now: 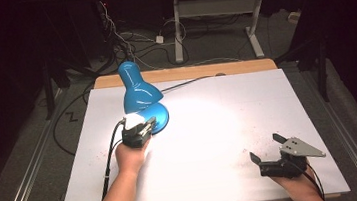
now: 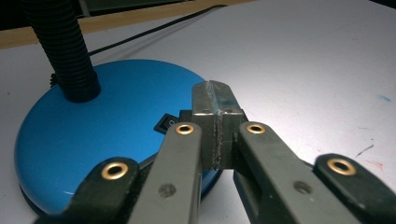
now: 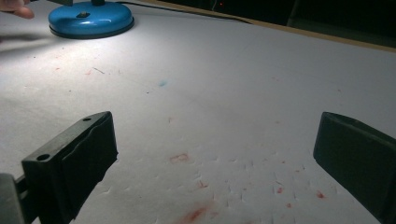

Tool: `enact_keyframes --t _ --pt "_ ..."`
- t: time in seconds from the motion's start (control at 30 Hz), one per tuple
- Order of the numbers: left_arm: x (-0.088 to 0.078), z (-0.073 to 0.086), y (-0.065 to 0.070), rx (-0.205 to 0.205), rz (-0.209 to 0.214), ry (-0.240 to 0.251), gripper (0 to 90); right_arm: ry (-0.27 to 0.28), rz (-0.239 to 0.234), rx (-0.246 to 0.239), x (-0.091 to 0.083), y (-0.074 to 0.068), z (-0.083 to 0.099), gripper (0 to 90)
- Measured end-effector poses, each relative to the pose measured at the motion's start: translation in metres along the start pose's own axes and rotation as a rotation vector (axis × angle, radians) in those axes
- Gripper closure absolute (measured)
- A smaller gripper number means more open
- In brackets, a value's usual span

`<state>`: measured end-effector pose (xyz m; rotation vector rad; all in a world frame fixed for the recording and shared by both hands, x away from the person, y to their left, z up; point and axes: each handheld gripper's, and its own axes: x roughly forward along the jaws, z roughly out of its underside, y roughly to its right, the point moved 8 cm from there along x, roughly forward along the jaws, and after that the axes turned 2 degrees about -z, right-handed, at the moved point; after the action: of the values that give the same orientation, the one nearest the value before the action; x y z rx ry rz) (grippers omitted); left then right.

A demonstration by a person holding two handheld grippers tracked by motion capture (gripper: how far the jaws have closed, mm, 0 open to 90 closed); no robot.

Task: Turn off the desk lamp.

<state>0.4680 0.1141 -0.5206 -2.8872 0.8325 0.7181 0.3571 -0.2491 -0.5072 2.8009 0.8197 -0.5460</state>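
Hovering pressed together, the left gripper point(image 2: 217, 100) sits just beside the black rocker switch point(image 2: 166, 123) on the glossy blue round lamp base point(image 2: 93, 140); the right gripper point(image 1: 268, 148), jaws spread, rests well apart.

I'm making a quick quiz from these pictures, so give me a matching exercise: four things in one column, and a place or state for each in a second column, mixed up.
Things:
1. left gripper
2. right gripper
3. lamp
4. lamp cord

States:
A. lit, shining on the white table
B. jaws wide apart, nothing between them
C. jaws shut, tips over the switch on the blue base
D. runs from the lamp toward the far table edge

Pairs: 1-C, 2-B, 3-A, 4-D
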Motion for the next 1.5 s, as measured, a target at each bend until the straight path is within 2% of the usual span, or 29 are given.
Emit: enact_keyframes --t 0.27,0.37,0.47,0.53,0.7,0.83,0.93,1.17,1.23,1.27,1.33,1.4,1.5 --pt "0.006 0.001 -0.004 0.004 -0.033 -0.007 87.7 -0.001 -0.001 0.003 0.0 -0.001 0.0 0.4" --pt "0.01 0.001 -0.005 0.021 -0.058 -0.013 87.7 -0.002 -0.005 0.0 0.001 -0.001 0.0 0.4" --pt "0.011 0.0 -0.006 0.021 -0.083 -0.013 87.7 -0.002 -0.007 0.0 0.001 -0.002 0.0 0.4" --pt "0.012 0.0 -0.006 0.022 -0.083 -0.014 87.8 -0.003 -0.008 0.001 0.001 -0.002 0.0 0.4" --pt "0.015 0.001 -0.008 0.039 -0.102 -0.06 87.8 -0.001 -0.009 0.004 0.002 -0.003 0.0 0.4" --pt "0.016 0.002 -0.009 0.054 -0.115 -0.073 87.8 -0.001 -0.01 0.005 0.001 -0.003 0.0 0.4" --pt "0.017 0.002 -0.009 0.046 -0.12 -0.075 87.8 -0.001 -0.011 0.004 0.001 -0.003 0.0 0.4" --pt "0.019 0.001 -0.01 0.042 -0.169 -0.074 87.8 -0.001 -0.014 0.004 0.001 -0.004 0.0 0.4" --pt "0.018 0.002 -0.01 0.055 -0.172 -0.084 87.7 0.0 -0.014 0.005 0.001 -0.004 0.0 0.4" --pt "0.018 0.002 -0.01 0.079 -0.181 -0.094 87.8 -0.001 -0.014 0.003 0.001 -0.004 0.0 0.4" --pt "0.019 0.002 -0.01 0.085 -0.182 -0.096 87.8 -0.001 -0.014 0.004 0.001 -0.004 0.0 0.4" --pt "0.02 0.003 -0.008 0.11 -0.19 -0.103 87.8 -0.001 -0.015 0.006 0.001 -0.005 0.0 0.4" --pt "0.02 0.003 -0.008 0.112 -0.192 -0.104 87.8 -0.001 -0.014 0.001 0.001 -0.005 0.0 0.4"
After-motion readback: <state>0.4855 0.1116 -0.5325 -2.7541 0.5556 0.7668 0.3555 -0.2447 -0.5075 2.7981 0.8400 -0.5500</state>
